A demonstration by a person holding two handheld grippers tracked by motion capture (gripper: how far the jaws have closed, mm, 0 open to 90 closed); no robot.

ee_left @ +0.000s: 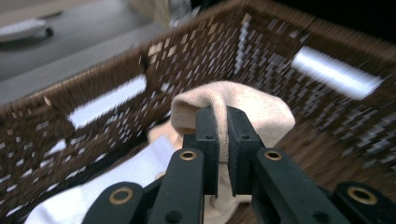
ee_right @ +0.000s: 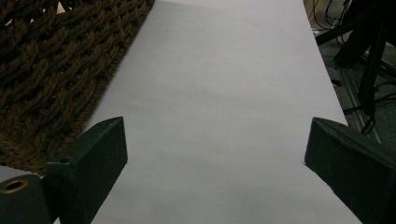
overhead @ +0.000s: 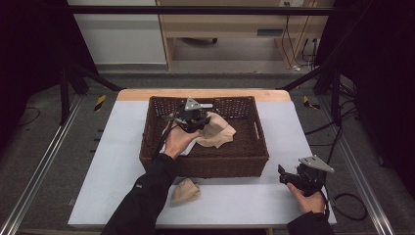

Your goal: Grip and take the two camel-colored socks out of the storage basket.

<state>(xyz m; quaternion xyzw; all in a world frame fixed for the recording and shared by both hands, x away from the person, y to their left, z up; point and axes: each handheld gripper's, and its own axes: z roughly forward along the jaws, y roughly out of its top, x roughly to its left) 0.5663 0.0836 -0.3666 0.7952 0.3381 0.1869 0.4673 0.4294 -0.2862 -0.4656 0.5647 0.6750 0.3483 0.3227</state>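
Fingers: left gripper (ee_left: 222, 116) is clamped on a fold of the soft beige cloth sock (ee_left: 233, 109); right gripper (ee_right: 212, 149) is spread wide over the white table cover (ee_right: 219, 93), holding nothing.
Near: a second crumpled beige sock (overhead: 186, 191) lies before the basket.
Far: the held sock hangs inside the brown woven wicker basket (overhead: 205, 164).
Handling: probably light, limp, not fragile; pinch a bunched fold.
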